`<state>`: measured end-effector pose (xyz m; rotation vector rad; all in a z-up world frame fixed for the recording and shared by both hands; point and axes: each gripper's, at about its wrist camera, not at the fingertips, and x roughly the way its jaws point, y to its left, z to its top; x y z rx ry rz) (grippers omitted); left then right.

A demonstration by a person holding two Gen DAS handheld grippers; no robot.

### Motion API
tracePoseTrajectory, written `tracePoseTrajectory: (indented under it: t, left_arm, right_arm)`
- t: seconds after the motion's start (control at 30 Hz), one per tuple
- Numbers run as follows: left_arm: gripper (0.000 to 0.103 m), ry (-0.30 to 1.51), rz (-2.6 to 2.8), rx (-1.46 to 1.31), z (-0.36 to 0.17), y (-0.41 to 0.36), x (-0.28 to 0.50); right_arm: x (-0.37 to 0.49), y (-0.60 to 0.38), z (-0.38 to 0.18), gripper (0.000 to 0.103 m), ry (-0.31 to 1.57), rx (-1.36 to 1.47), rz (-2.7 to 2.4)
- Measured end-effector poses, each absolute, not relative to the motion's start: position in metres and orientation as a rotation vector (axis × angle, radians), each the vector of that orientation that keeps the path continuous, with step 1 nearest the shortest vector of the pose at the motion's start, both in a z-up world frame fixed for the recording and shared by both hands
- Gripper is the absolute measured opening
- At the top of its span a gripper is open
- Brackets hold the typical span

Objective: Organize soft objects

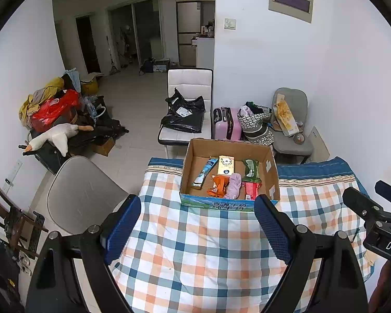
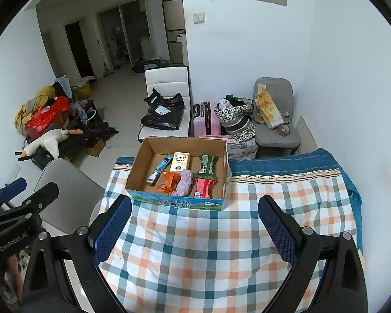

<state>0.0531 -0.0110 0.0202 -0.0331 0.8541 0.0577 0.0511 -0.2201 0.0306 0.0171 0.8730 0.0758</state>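
An open cardboard box (image 1: 271, 168) (image 2: 223, 167) stands on a checked tablecloth (image 1: 195, 247) (image 2: 195, 247). Inside lie several soft packs: a blue-white tube pack (image 1: 204, 173) (image 2: 159, 169), a yellow-white tissue pack (image 1: 226, 165) (image 2: 179, 161), a green pack (image 1: 250, 168) (image 2: 208, 165), an orange pack (image 1: 217, 185) (image 2: 168, 182), a lilac cloth bundle (image 1: 234, 185) (image 2: 183, 184) and a red pack (image 1: 251, 190) (image 2: 204, 187). My left gripper (image 1: 198, 206) hovers open in front of the box, empty. My right gripper (image 2: 195, 206) is open too, holding nothing, just short of the box.
A grey chair (image 1: 80, 195) (image 2: 65, 182) stands left of the table. Behind the box are a white chair with a black bag (image 1: 185, 114) (image 2: 164, 112), a pink suitcase (image 1: 226, 124), a patterned bag (image 1: 255, 122) and another grey chair (image 1: 292, 120). A clutter pile with a plush goose (image 1: 54, 137) lies at the left wall.
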Motion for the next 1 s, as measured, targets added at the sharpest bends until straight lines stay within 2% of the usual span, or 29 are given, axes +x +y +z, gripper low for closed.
tracePoseTrajectory:
  t: [1.0]
  left_arm:
    - [0.089,0.846,0.059,-0.034,0.0204,-0.0177,0.0522]
  right_arm:
    - [0.0521,-0.2153,0.0357,0.099,0.862,0.01,0.12]
